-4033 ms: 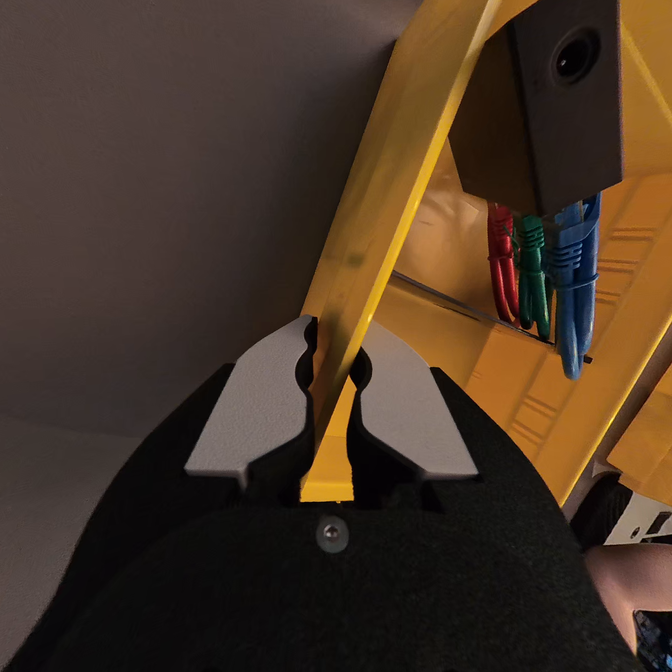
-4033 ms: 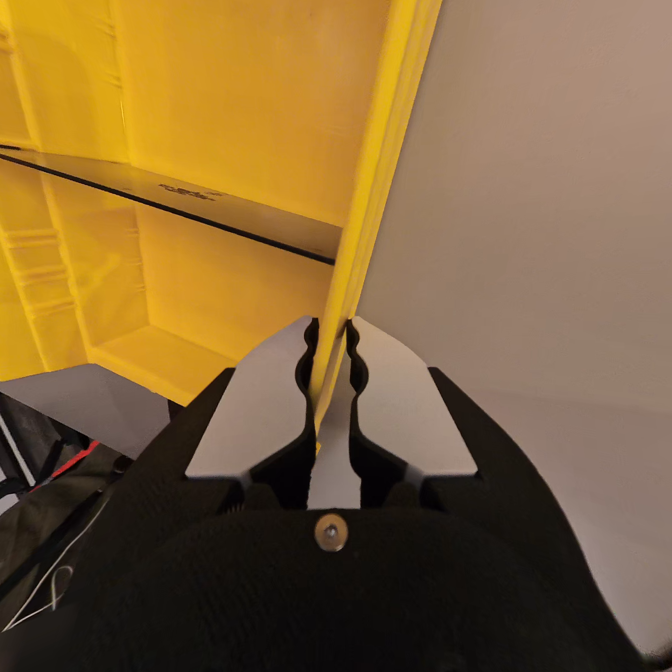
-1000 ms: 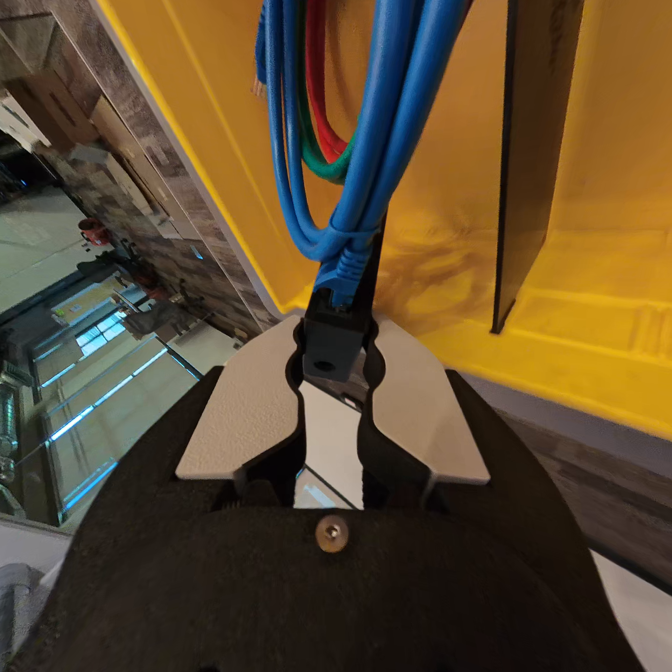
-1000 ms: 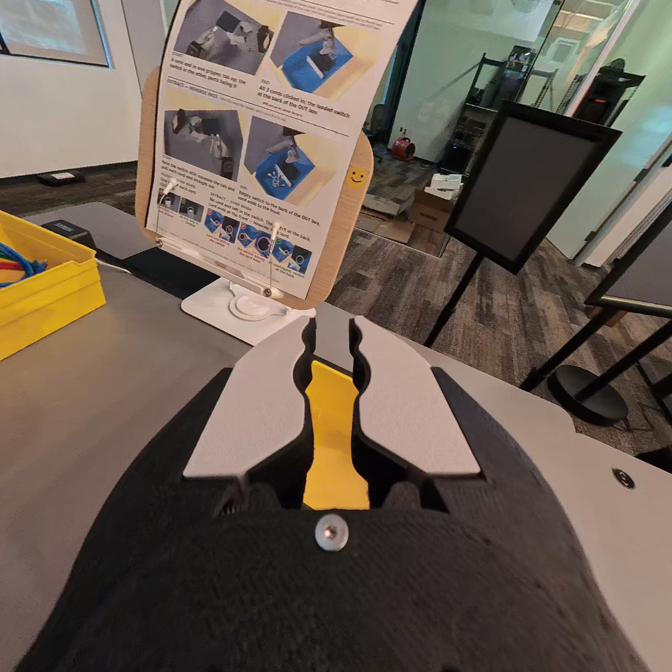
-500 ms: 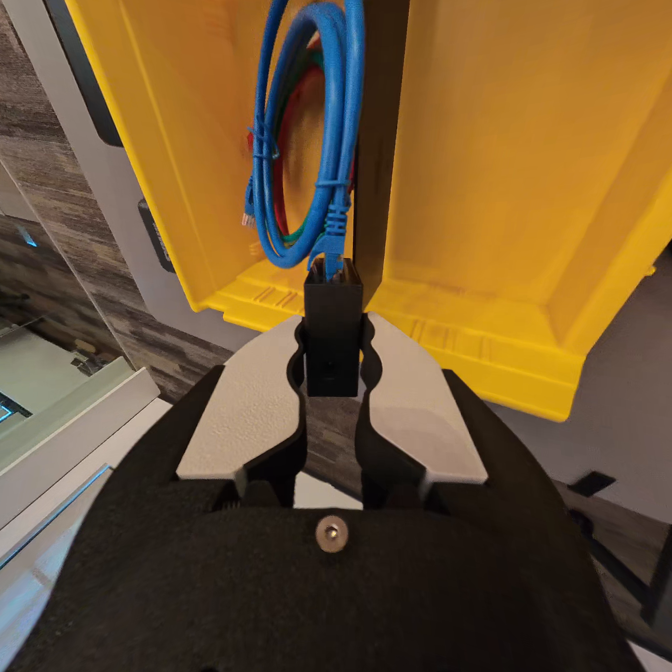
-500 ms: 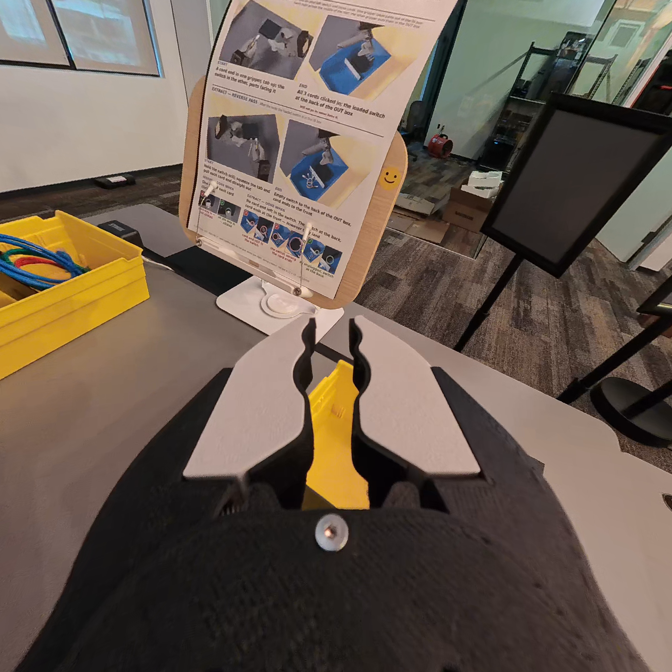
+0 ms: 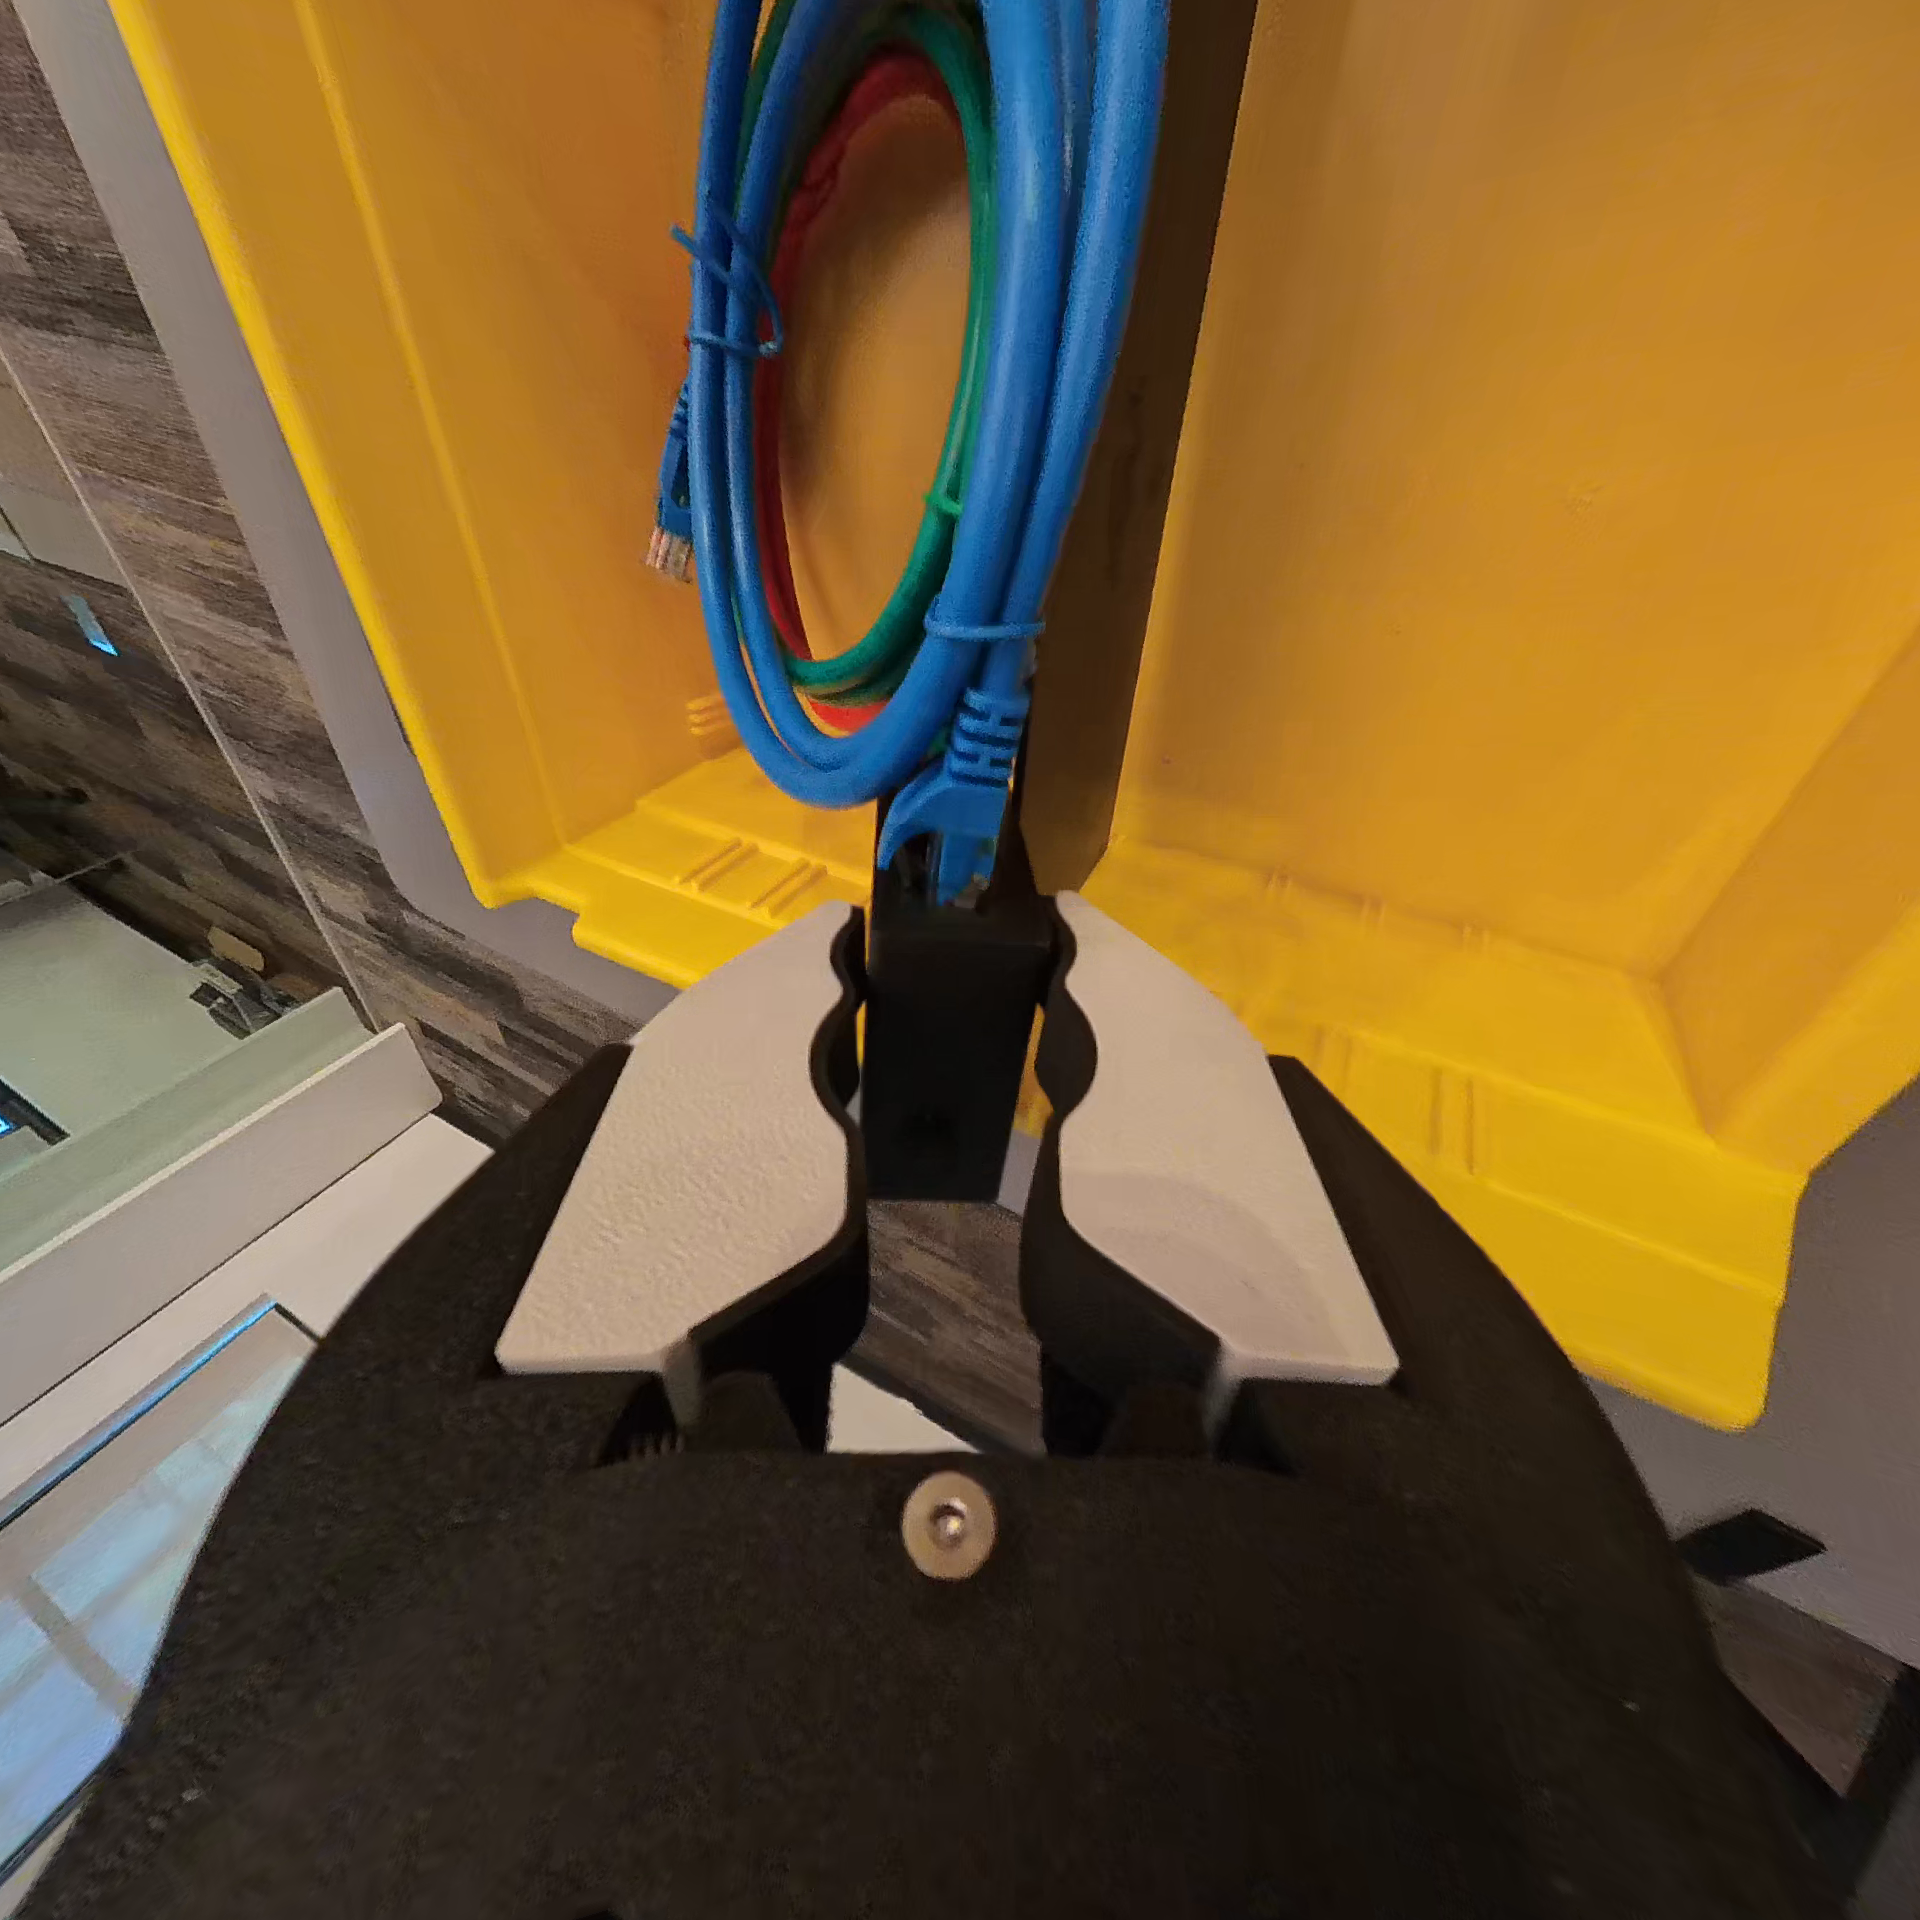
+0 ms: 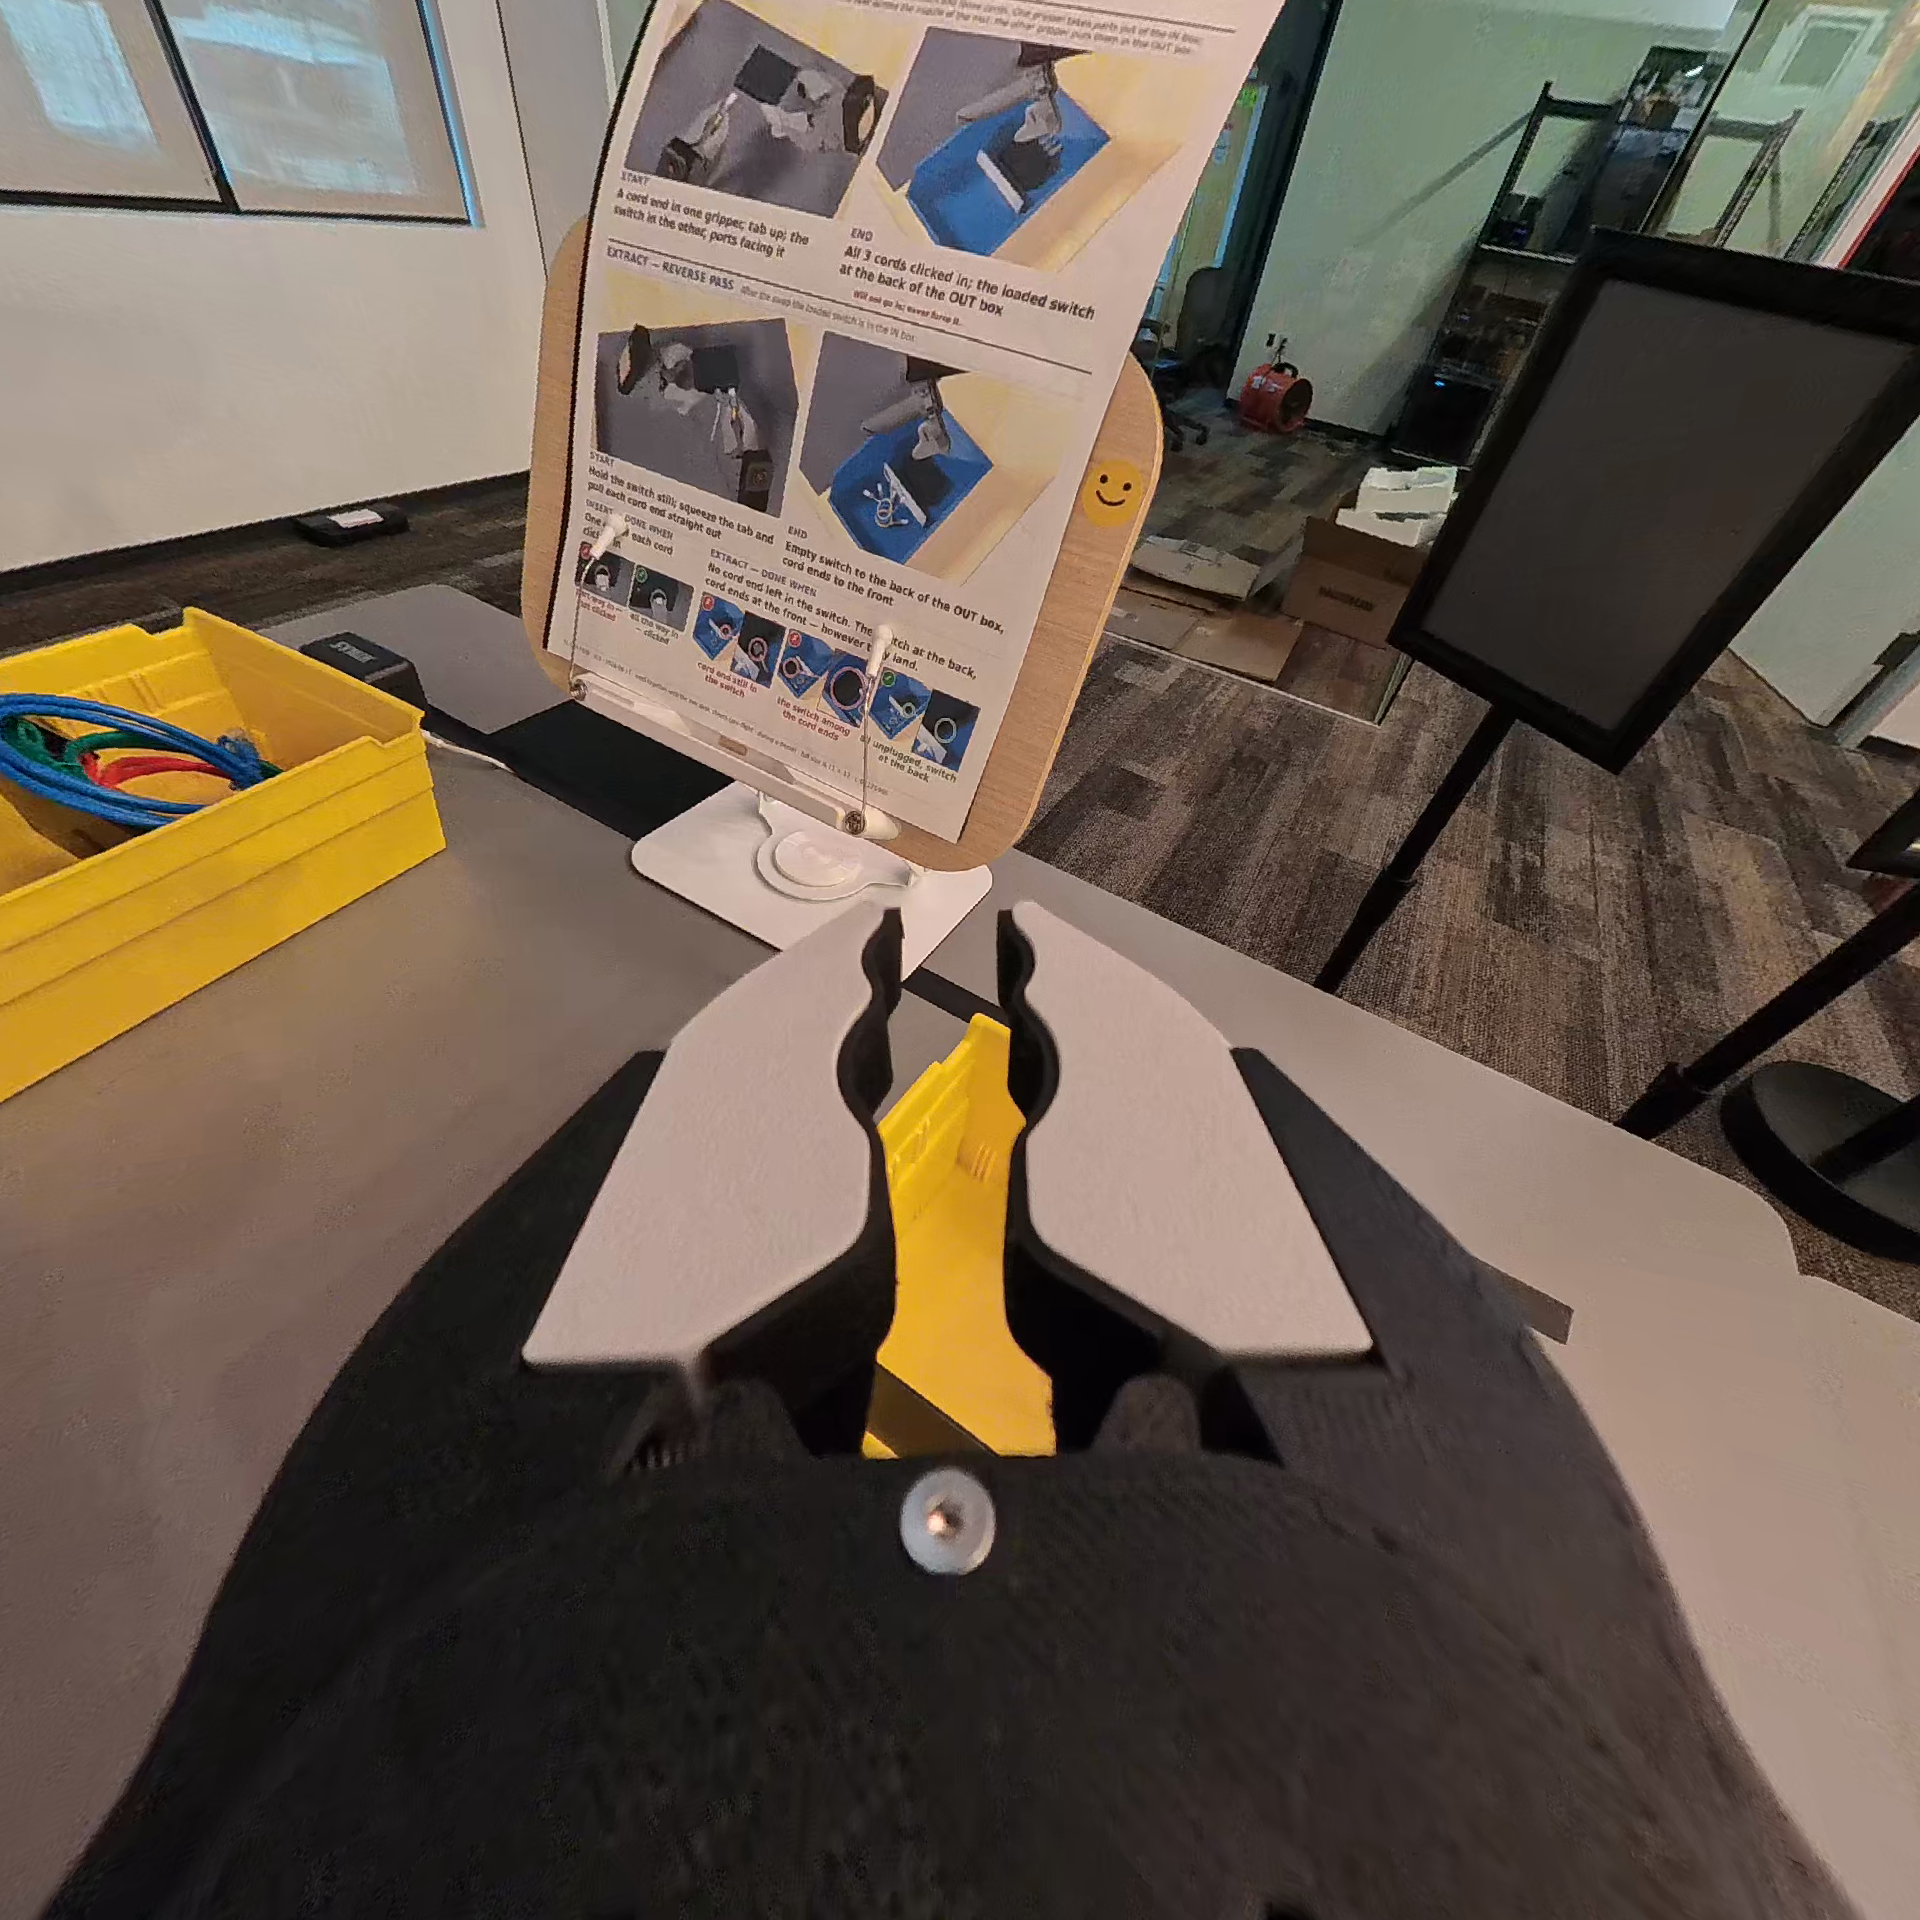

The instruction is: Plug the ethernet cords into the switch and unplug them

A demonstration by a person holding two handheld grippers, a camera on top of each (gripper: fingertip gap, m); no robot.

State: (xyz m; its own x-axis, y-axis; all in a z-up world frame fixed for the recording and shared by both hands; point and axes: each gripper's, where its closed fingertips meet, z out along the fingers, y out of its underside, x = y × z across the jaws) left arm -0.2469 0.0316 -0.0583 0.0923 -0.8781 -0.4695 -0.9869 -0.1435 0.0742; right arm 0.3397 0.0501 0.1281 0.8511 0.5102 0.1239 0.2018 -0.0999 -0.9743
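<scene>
My left gripper (image 7: 951, 914) is shut on a small black switch (image 7: 940, 1049), held at the mouth of a yellow bin (image 7: 1455, 520). A blue ethernet cord's plug (image 7: 971, 769) sits in the switch's port. The blue cord (image 7: 1049, 416) is coiled in the bin's left section with a green cord (image 7: 961, 416) and a red cord (image 7: 821, 208). The blue cord's loose end (image 7: 670, 540) hangs free. My right gripper (image 8: 948, 920) is almost closed, with a narrow gap and nothing in it, above the grey table (image 8: 312, 1143). The cords (image 8: 104, 748) also show far left.
A black divider (image 7: 1143, 520) splits the bin. In the right wrist view the yellow bin (image 8: 208, 883) stands at the left, and part of another yellow bin (image 8: 956, 1195) shows under my fingers. An instruction sheet on a stand (image 8: 831, 416) and a black sign stand (image 8: 1662, 488) are beyond. My right fingertips sit around 60 cm from my left ones.
The left gripper has swung with the switch to face the bin squarely and come closer to the cords. The right gripper has drawn back, so more of the left bin shows.
</scene>
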